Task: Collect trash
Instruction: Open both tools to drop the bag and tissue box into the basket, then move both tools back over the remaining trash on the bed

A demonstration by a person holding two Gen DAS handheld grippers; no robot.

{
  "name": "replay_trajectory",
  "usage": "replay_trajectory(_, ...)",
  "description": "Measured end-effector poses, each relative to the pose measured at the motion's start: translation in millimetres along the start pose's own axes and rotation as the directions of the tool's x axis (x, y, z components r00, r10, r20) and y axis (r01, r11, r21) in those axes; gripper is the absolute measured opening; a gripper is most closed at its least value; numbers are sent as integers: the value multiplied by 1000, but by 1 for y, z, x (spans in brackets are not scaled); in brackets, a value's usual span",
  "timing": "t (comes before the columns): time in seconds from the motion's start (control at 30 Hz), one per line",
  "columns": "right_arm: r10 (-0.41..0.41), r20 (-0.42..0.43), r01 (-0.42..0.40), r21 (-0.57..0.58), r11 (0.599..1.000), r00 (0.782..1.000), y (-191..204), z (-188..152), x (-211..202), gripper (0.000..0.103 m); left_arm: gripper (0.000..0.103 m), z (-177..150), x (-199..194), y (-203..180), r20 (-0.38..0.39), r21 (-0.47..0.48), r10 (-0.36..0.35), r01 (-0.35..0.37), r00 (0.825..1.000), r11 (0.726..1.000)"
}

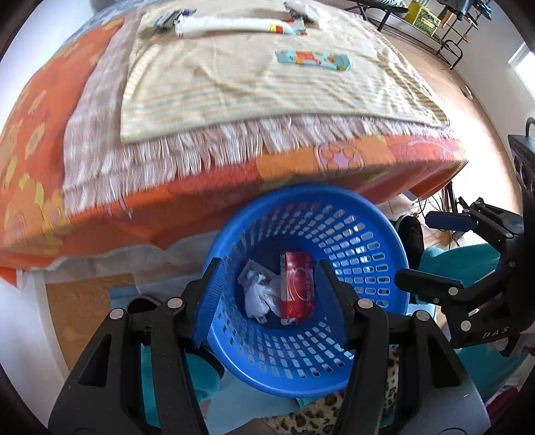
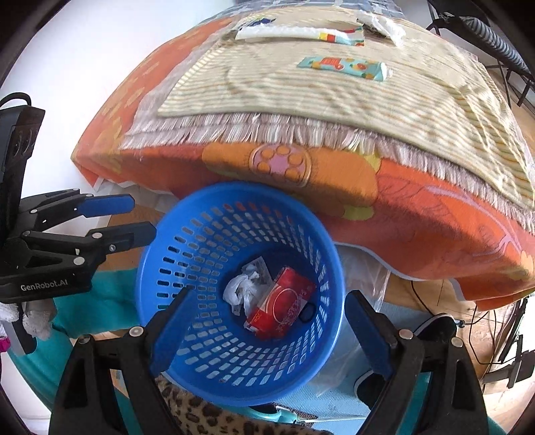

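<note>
both tongs over the basket, nothing held

blue basket sits low, just in front of the draped table, its far rim tucked under the orange cloth's overhang. inside, at the bottom: a red packet and a crumpled white wrapper, touching each other. so some trash is already in.

left gripper — pointing steeply down into the basket mouth, jaws spread about half way, nothing between the pads; the packet seen between them lies well below. right gripper — also over the basket, jaws spread wide, nothing pinched.

still on the table top, on the striped mat: a colourful wrapper lying flat near the middle, and at the far edge a white strip with coloured ends plus some white crumpled stuff. likely the remaining trash, though i cannot tell what each is.

risks from here:
- the two grippers hang close side by side; one swinging back to the table could clip the other.
- the basket is light and stands near the cloth; a finger catching its rim on the way up could tip it and spill the contents.
- the flat wrapper lies on soft cloth; a pinch may grab the mat with it and drag things off the edge.
</note>
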State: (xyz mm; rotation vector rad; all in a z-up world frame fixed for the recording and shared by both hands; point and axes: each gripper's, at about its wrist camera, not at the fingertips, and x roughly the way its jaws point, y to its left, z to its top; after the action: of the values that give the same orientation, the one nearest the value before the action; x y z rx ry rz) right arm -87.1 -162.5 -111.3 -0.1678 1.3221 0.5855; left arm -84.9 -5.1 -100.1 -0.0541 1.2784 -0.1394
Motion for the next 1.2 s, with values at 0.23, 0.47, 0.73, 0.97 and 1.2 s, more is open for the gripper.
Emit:
replay_trajectory(0.23, -22, 64, 23, -11, 1000, 998, -13, 23, -19, 91, 57, 46, -25, 5, 87, 61, 20, -26, 996, 998)
replay_trajectory(0.47, -22, 124, 31, -71, 997, 992, -20, 53, -32, 92, 57, 108, -29, 21, 104, 29, -48, 45, 993, 999)
replay_trajectory(0.73, -46, 159, 59, -75, 995, 986, -41, 91, -36, 92, 57, 184, -16, 16, 114, 120, -8, -6, 994, 993)
replay_trajectory(0.97, -53, 167, 68, -86, 994, 985, -62, 131, -35, 91, 67, 243, 2, 7, 125, 168, 22, -43, 992, 985)
replay_trajectory(1.2, -49, 182, 64, -76, 995, 982, -79, 158, -31, 91, 67, 299, 31, 18, 103, 129, 0, -13, 995, 992)
